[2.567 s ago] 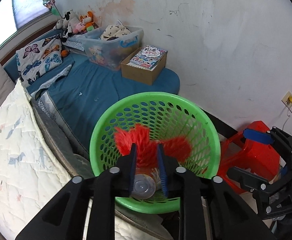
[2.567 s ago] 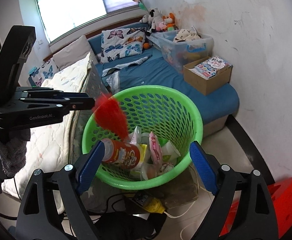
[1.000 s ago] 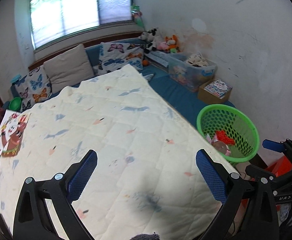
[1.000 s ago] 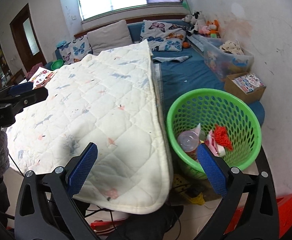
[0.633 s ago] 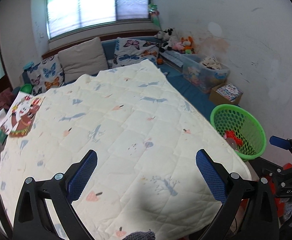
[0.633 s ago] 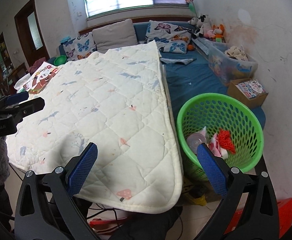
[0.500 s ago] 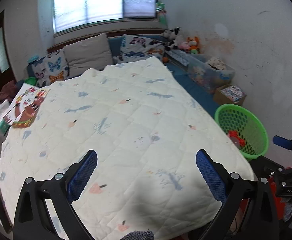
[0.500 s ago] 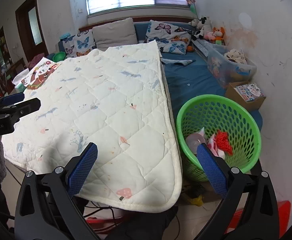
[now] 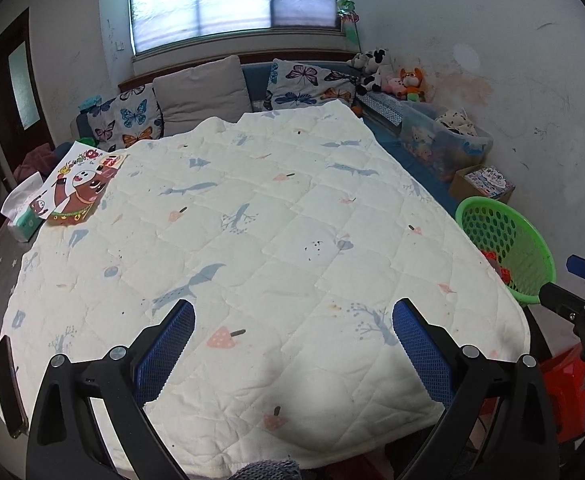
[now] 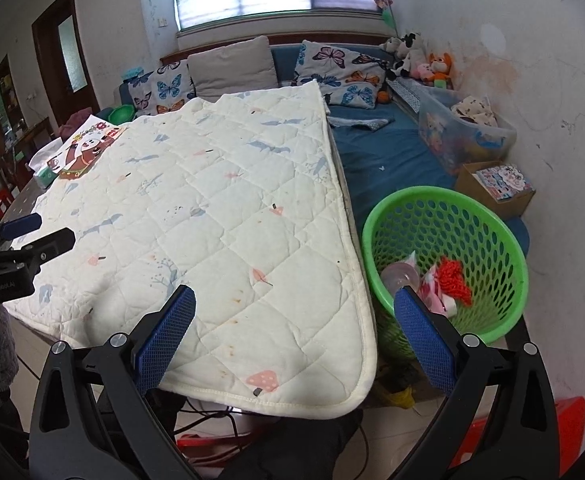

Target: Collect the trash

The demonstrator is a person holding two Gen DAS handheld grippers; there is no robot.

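Trash (image 10: 450, 280) in basket (image 10: 504, 240), beyond empty spread jaws

Quilt (image 9: 260, 240) is seen as matt stitched cloth, faintly stained; basket (image 10: 444, 256) as glossy perforated green plastic holding a fuzzy red yarn piece (image 10: 454, 276) and shiny wrappers (image 10: 432, 290); gripper pads (image 10: 164, 336) are textured blue rubber on matt black plastic arms; box (image 10: 492, 192) is plain cardboard

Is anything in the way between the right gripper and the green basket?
Nothing visible blocks it. The right hand-held gripper is open and empty, and the green basket sits just beyond its right finger, beside the quilt edge.
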